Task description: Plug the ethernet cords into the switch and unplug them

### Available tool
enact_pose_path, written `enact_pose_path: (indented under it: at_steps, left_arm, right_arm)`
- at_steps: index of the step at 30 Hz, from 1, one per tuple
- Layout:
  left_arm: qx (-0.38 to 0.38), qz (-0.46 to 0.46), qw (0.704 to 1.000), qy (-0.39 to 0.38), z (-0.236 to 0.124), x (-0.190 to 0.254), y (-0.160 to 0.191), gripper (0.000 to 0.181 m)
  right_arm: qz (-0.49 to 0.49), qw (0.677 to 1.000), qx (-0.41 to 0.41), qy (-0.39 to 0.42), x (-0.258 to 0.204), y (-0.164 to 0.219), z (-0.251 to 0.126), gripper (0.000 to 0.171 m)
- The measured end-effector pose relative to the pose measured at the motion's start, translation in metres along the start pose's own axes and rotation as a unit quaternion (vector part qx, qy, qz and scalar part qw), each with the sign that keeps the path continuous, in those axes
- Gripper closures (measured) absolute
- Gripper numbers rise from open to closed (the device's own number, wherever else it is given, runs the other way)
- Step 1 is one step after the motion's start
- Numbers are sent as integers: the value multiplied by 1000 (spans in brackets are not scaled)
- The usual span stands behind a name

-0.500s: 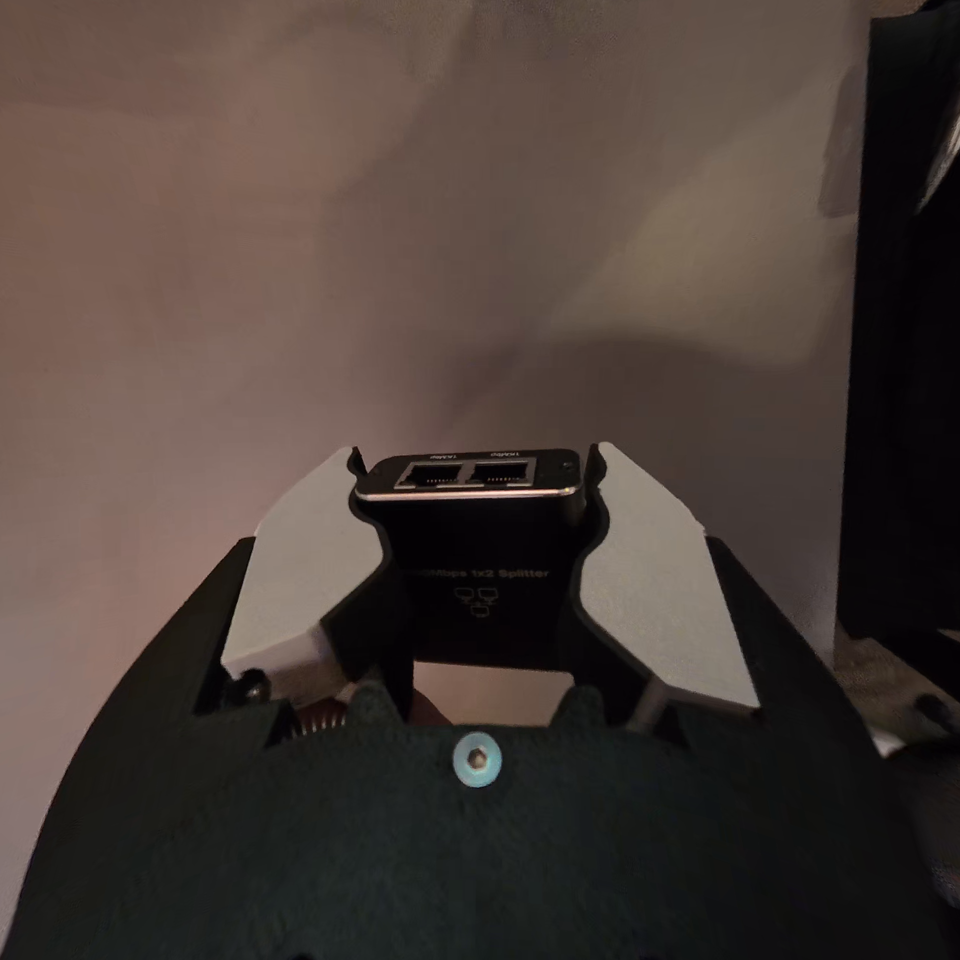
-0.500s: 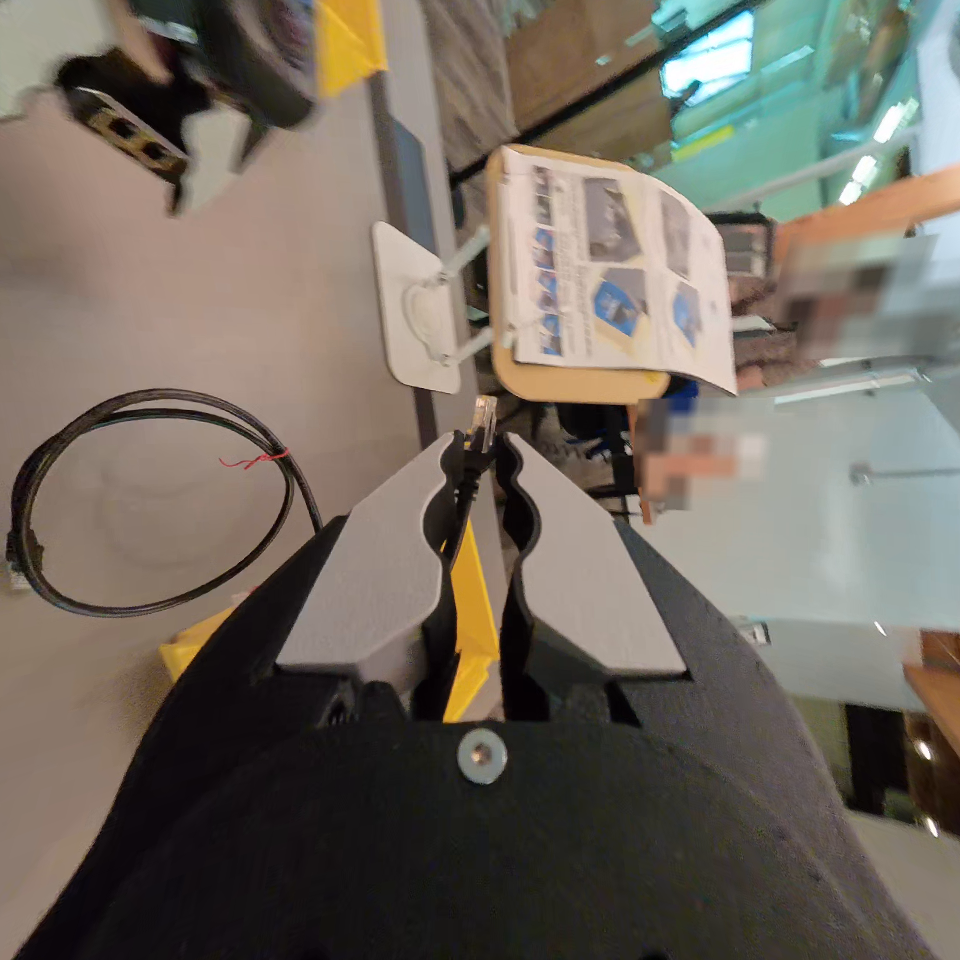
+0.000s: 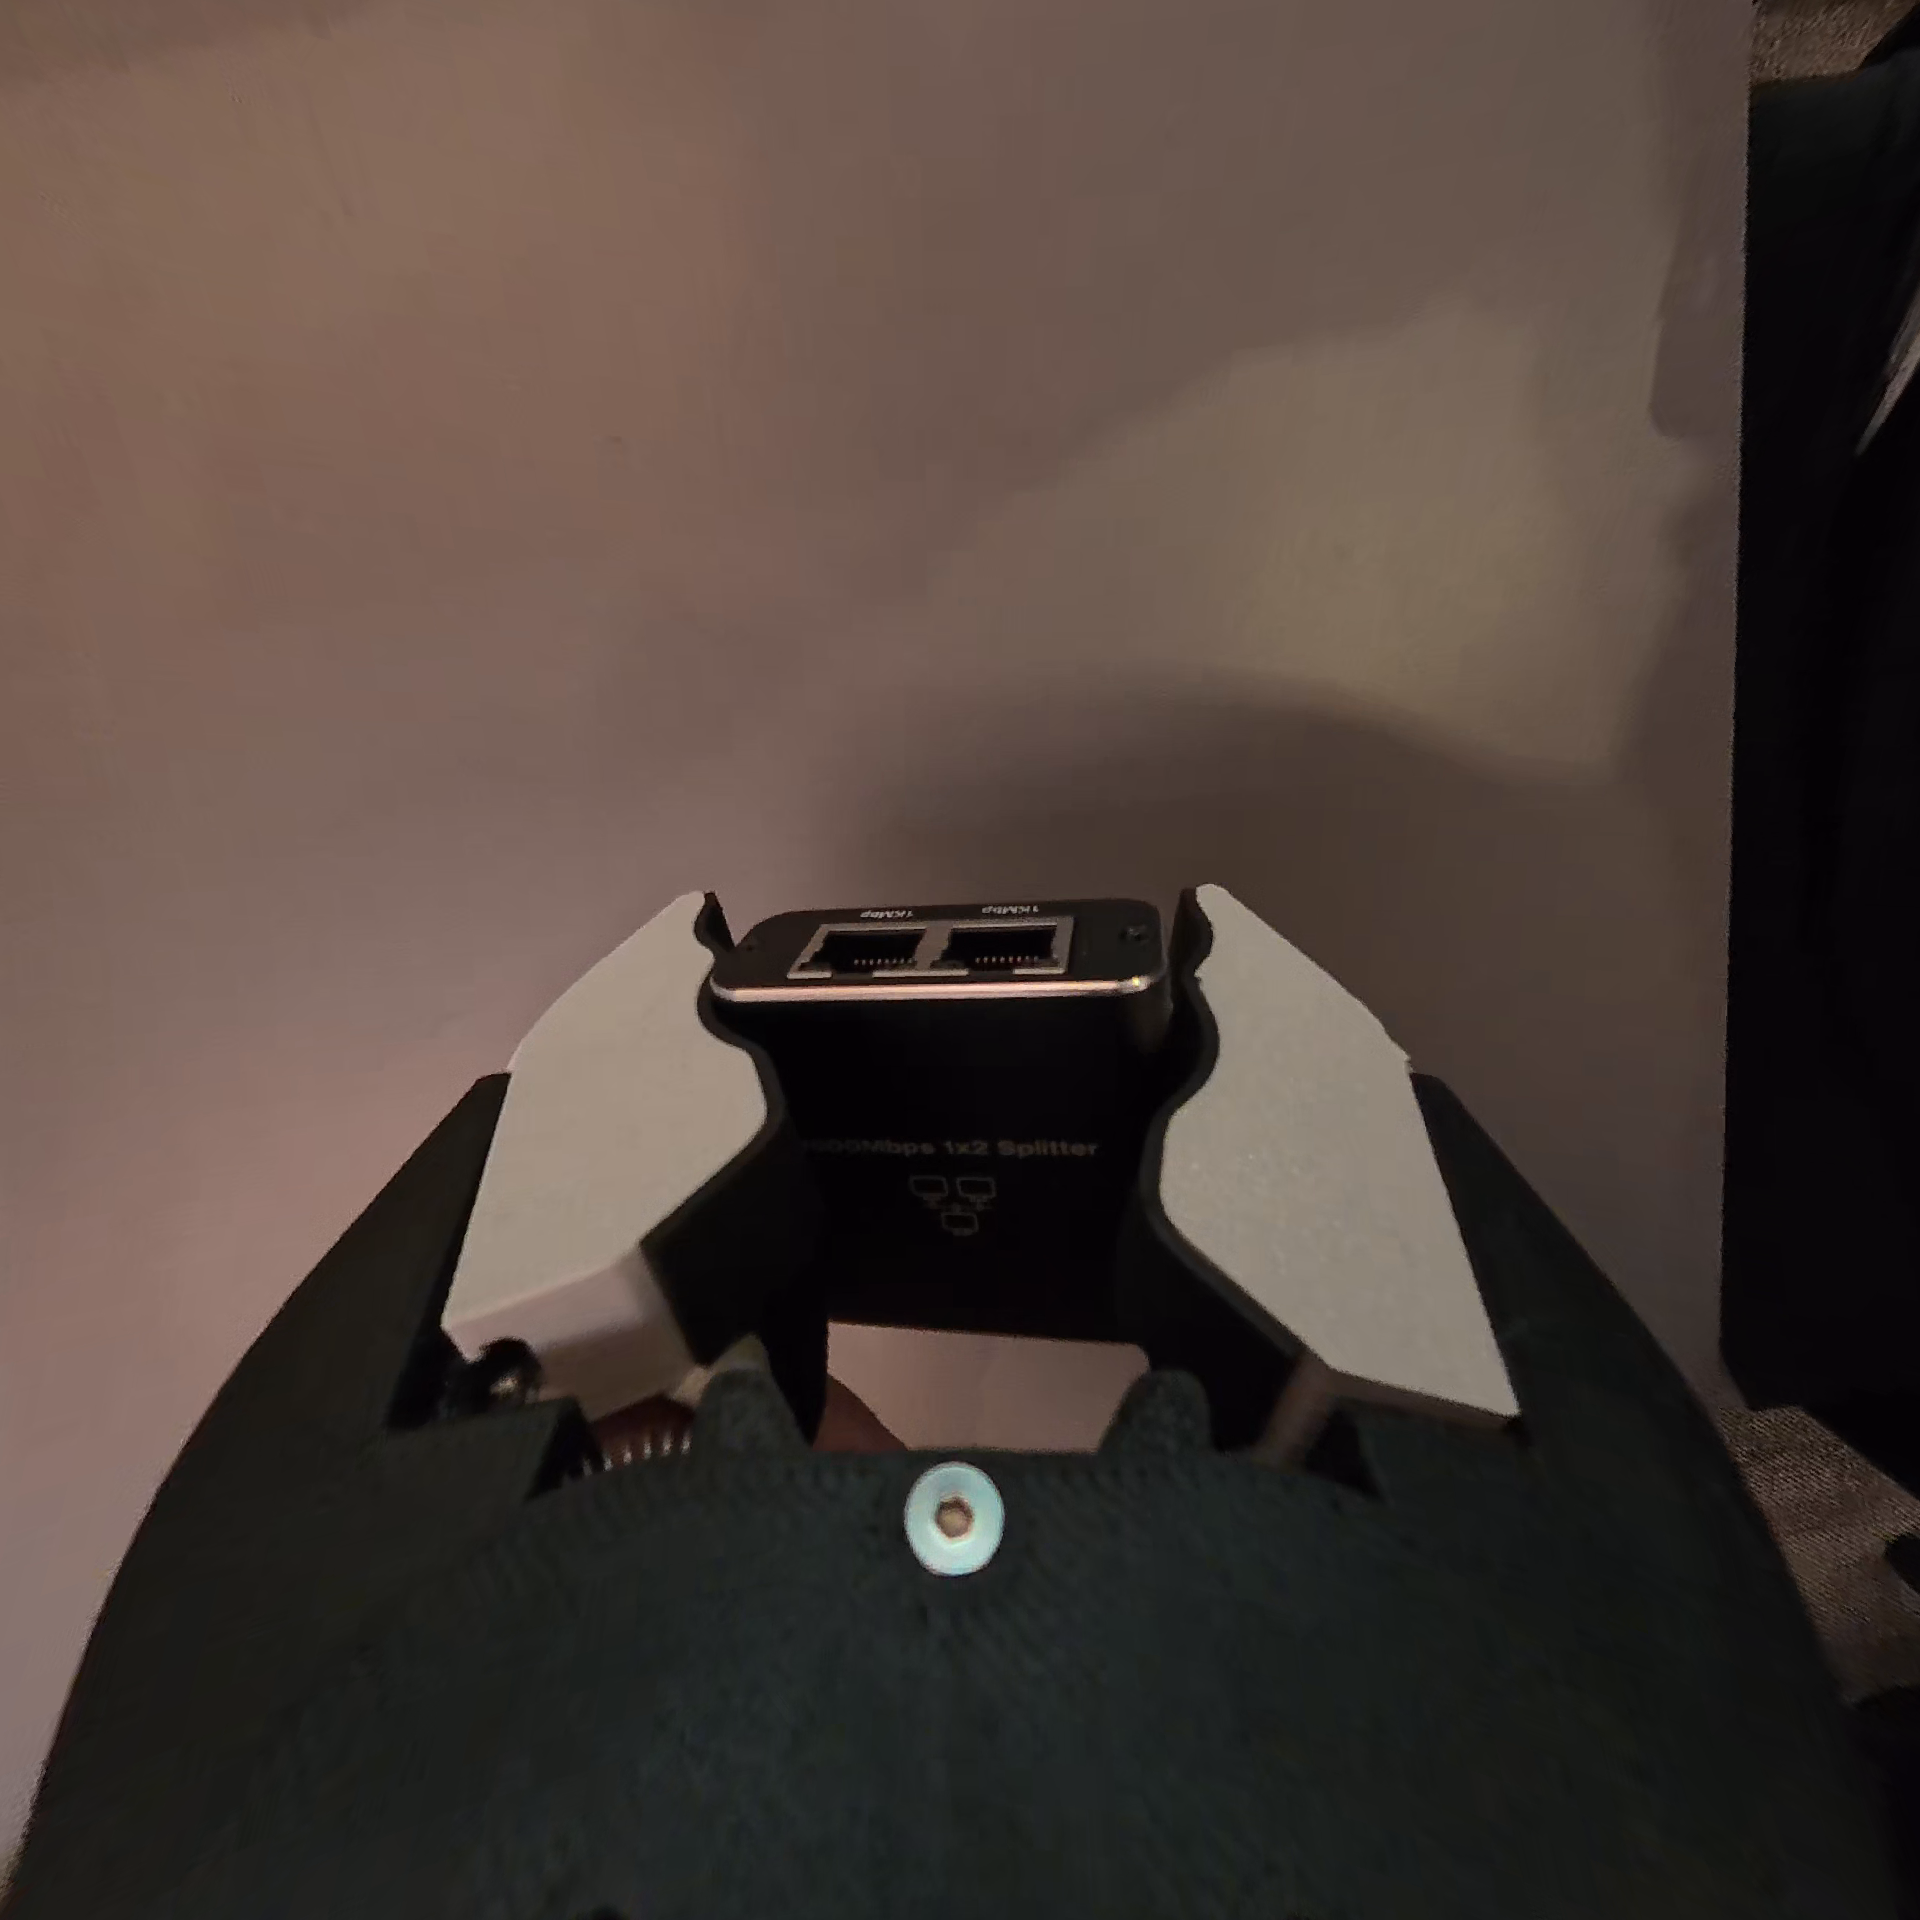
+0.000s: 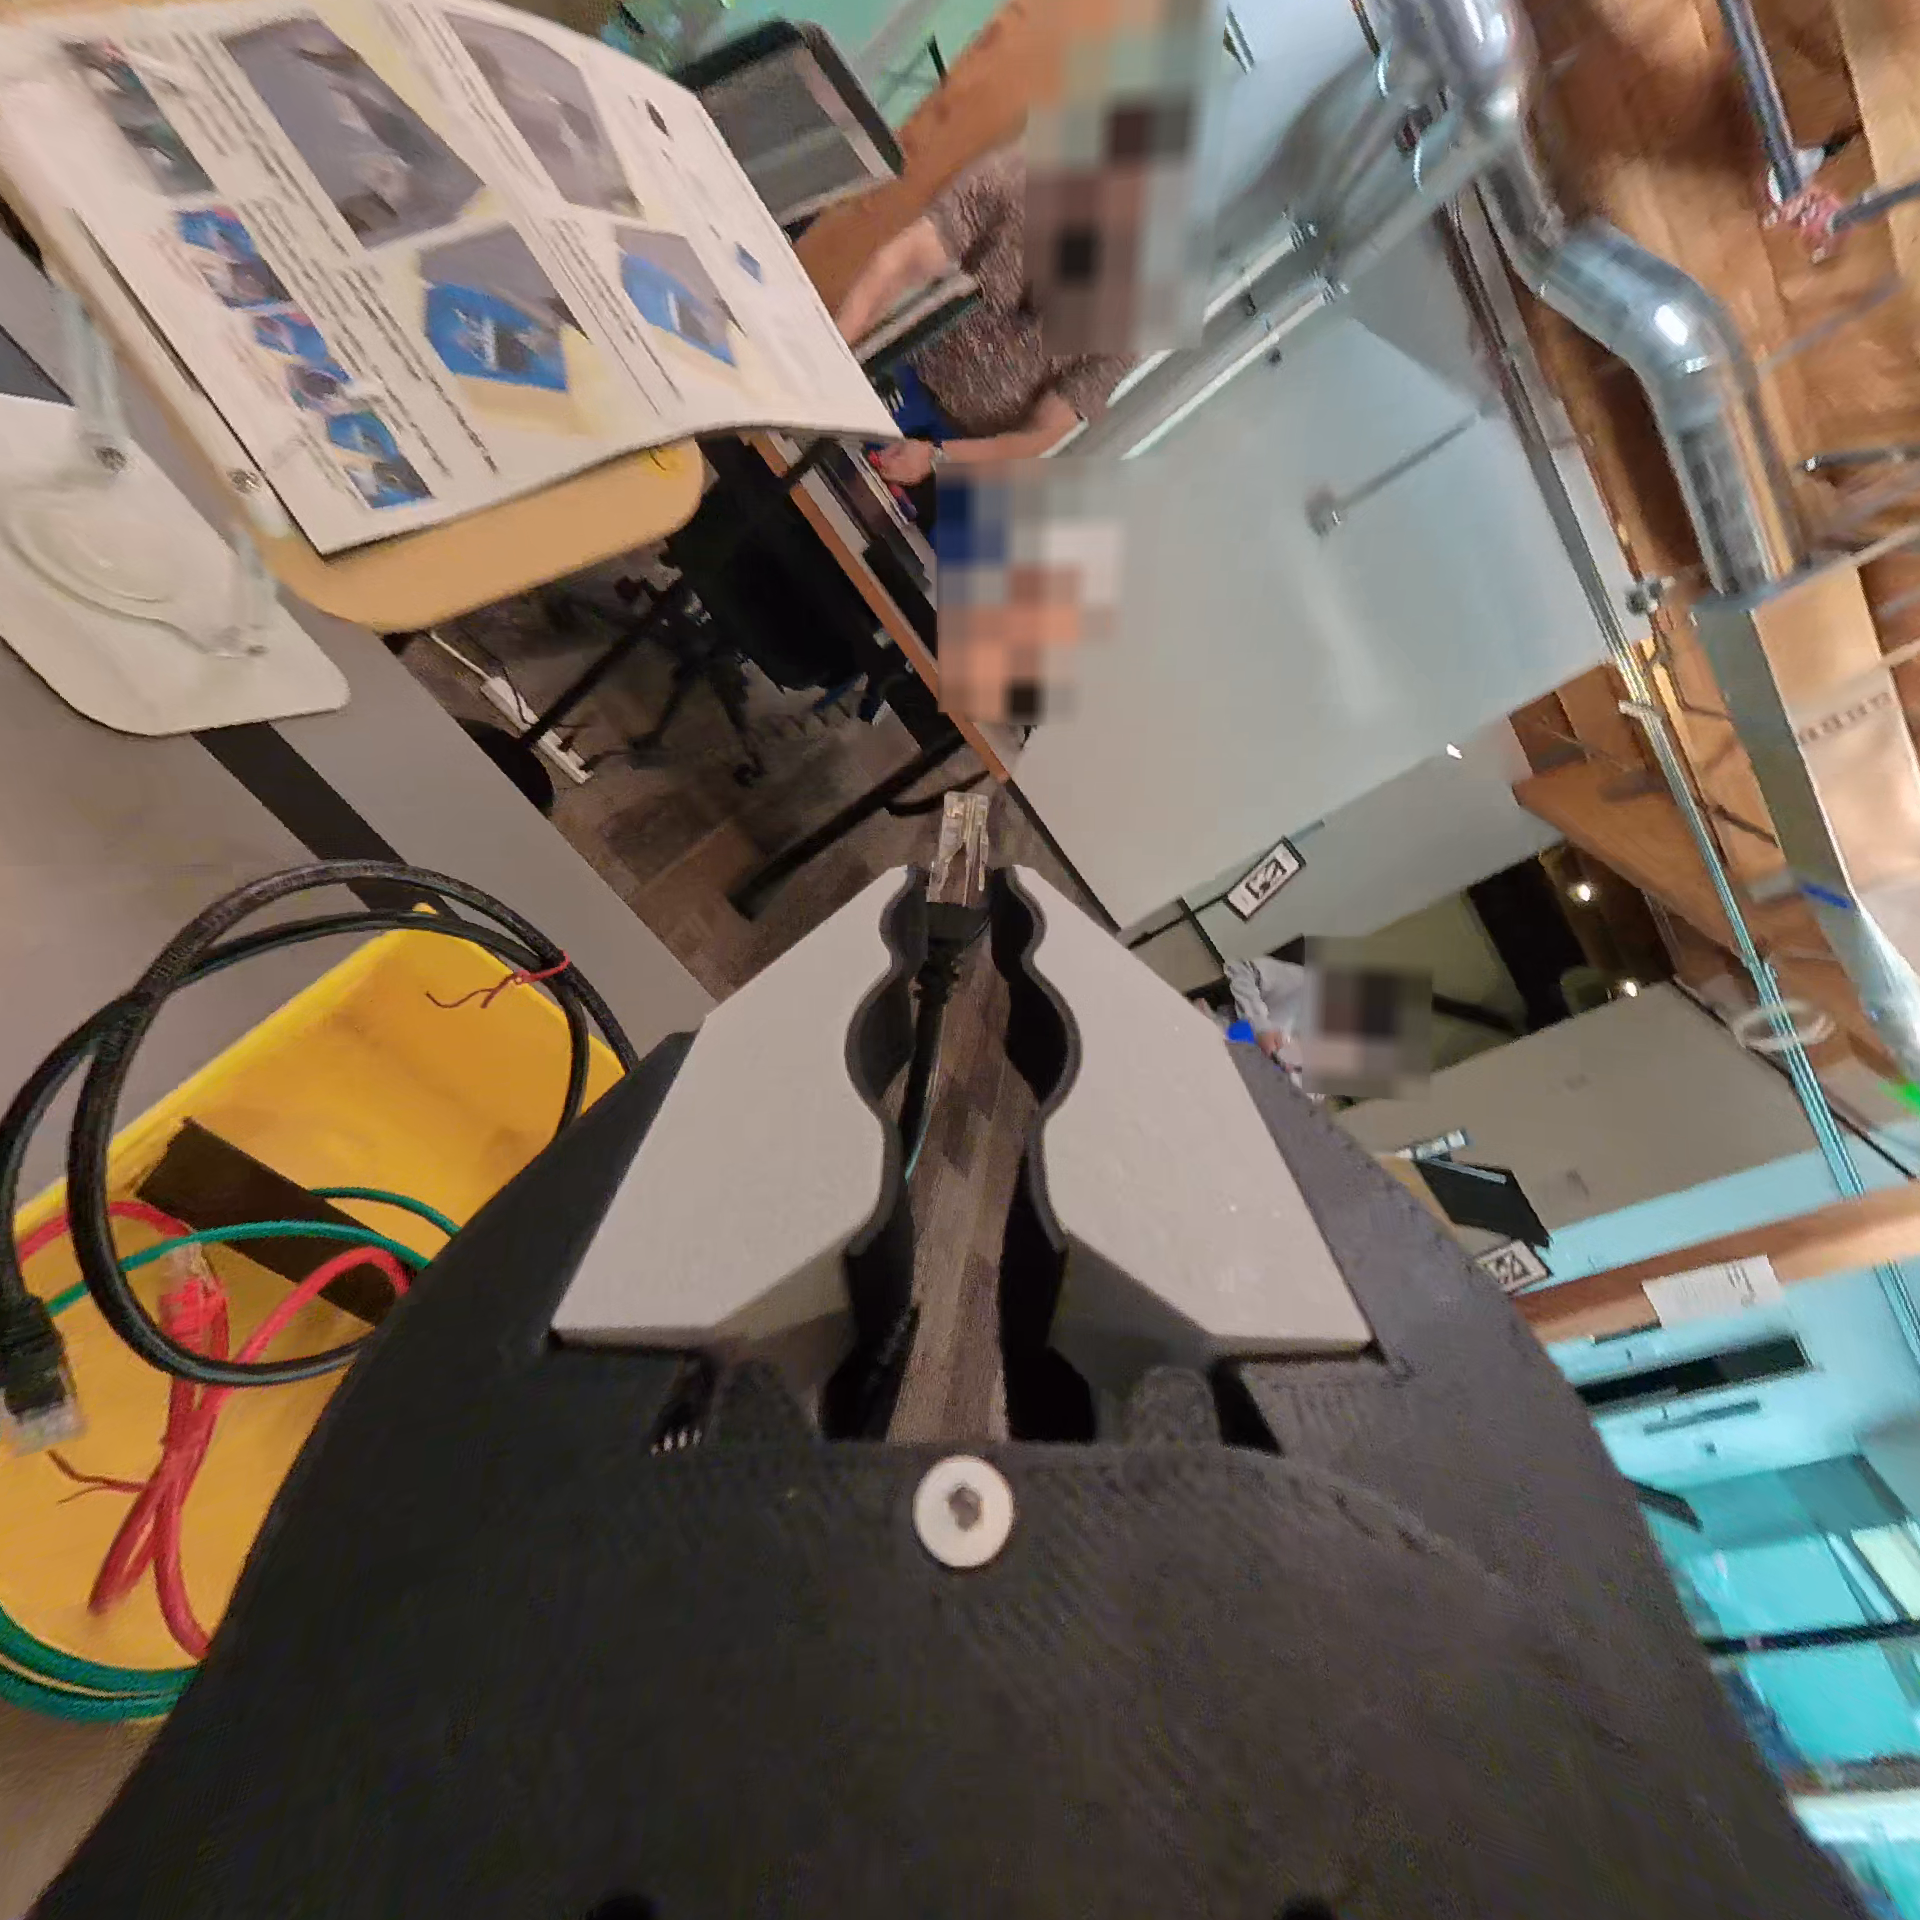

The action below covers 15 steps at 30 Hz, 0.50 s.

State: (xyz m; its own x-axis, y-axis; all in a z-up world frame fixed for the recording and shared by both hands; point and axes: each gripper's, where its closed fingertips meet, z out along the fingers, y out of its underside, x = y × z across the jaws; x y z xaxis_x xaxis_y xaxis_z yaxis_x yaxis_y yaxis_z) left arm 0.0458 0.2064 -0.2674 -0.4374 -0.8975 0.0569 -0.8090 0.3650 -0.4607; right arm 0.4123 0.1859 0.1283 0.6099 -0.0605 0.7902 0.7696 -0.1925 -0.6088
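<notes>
My left gripper (image 3: 951, 940) is clamped on the switch (image 3: 951, 1101), a small black box pinched by its two long sides. Its long axis runs straight out along my fingers, and its port face points forward and a little up, away from me: two empty ports, side by side. Beyond it is only a plain grey surface (image 3: 727, 468) in dim light, with something dark down the right edge (too dark to identify).

My right gripper (image 4: 961, 883) is closed on the black ethernet cord (image 4: 930, 1029) just behind its clear plug (image 4: 958, 847). The plug sticks out past my fingertips, pointing forward in line with them, into open air, and the cord trails back between my fingers.

To my lower left the rest of that cord loops over a yellow bin (image 4: 343, 1049), its far plug (image 4: 36, 1392) hanging at the frame edge. Inside the bin lie one red cord (image 4: 182, 1455) and one green cord (image 4: 62, 1688), so three cords in all. The bin sits on a grey table (image 4: 94, 831); a printed sheet (image 4: 416, 239) on a stand is above it. Behind are office desks, people with blurred patches, and timber ceiling with metal ducting (image 4: 1662, 343).
</notes>
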Motion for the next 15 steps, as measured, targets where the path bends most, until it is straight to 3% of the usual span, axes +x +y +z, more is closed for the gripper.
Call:
enact_pose_path:
  at_steps: [8, 15]
  left_arm:
    - [0, -4, 1000, 2, 6, 2, 7, 105]
    - [0, -7, 1000, 0, 6, 4, 8, 105]
  right_arm:
    - [-13, 993, -117, 18, -38, 97, 15, 160]
    - [87, 984, -150, -33, -102, 170, 33, 160]
